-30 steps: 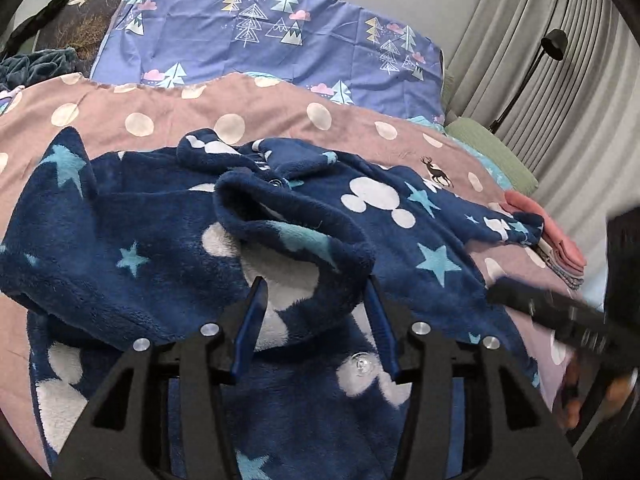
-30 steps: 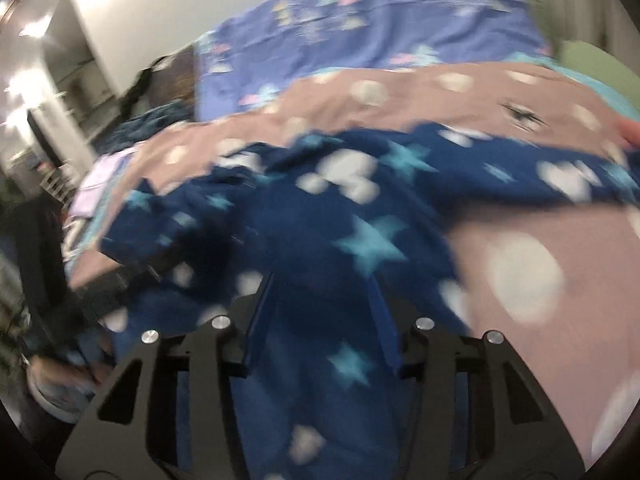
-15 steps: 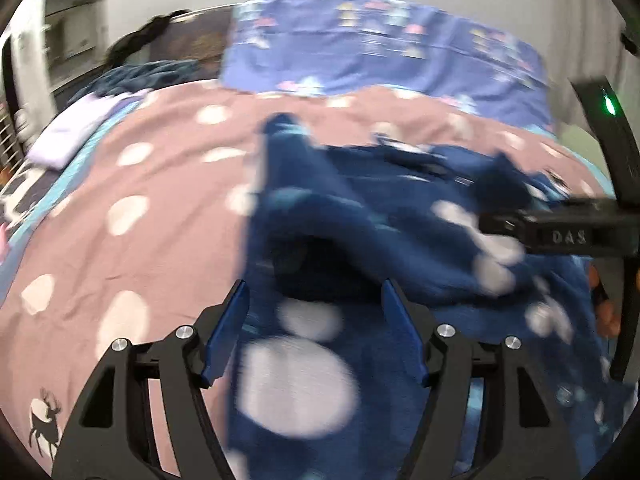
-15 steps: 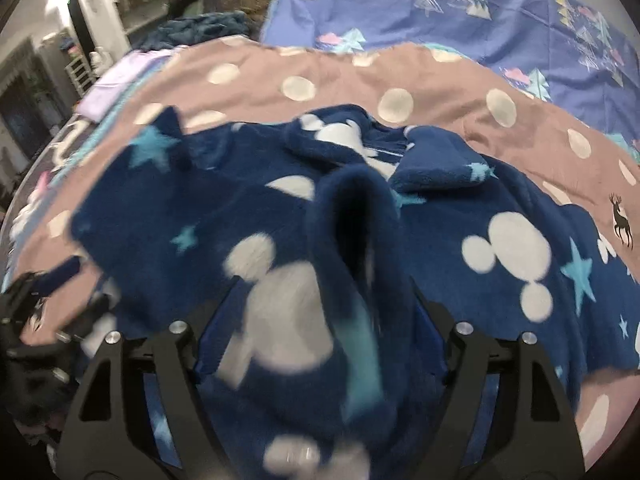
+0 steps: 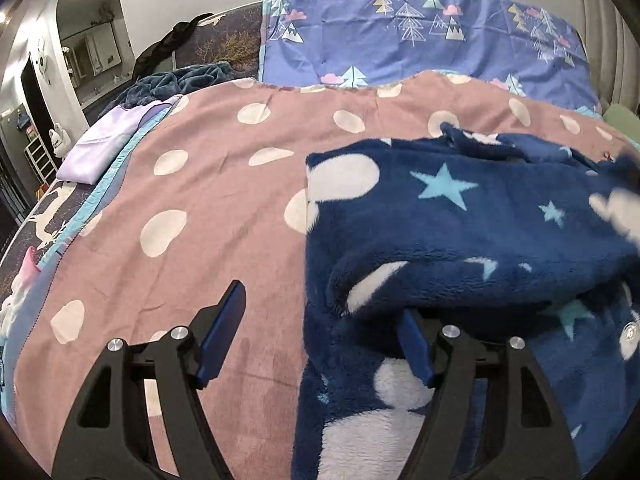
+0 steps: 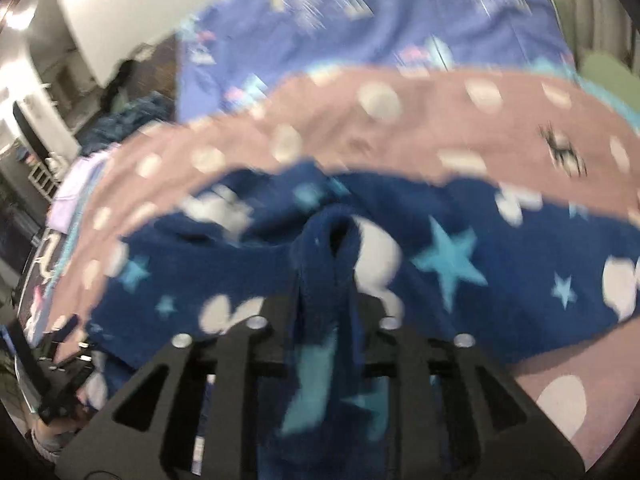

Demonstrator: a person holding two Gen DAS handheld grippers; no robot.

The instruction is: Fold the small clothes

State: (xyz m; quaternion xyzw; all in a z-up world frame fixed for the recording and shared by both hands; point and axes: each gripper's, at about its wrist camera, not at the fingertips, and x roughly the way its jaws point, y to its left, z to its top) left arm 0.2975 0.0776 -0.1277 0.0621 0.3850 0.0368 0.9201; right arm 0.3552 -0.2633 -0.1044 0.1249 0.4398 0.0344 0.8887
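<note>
A navy fleece garment (image 5: 460, 216) with white blobs and pale blue stars lies rumpled on the pink dotted bedspread (image 5: 200, 200). My left gripper (image 5: 318, 336) stands over the garment's left edge. Its jaws are opening. The fleece edge lies loose between them, and a fold covers the tip of the right finger (image 5: 414, 346). In the blurred right wrist view, my right gripper (image 6: 328, 308) is closing on a raised ridge of the garment (image 6: 480, 248). The ridge is squeezed between the two fingers.
A blue cover with tree prints (image 5: 400, 40) lies across the head of the bed. A lilac folded cloth (image 5: 100, 148) and a dark teal blanket (image 5: 172, 84) sit at the bed's far left. Bare bedspread stretches left of the garment.
My left gripper swung left to the garment's left edge and its jaws widened. My right gripper narrowed onto the upright fold of fleece that stood between its fingers.
</note>
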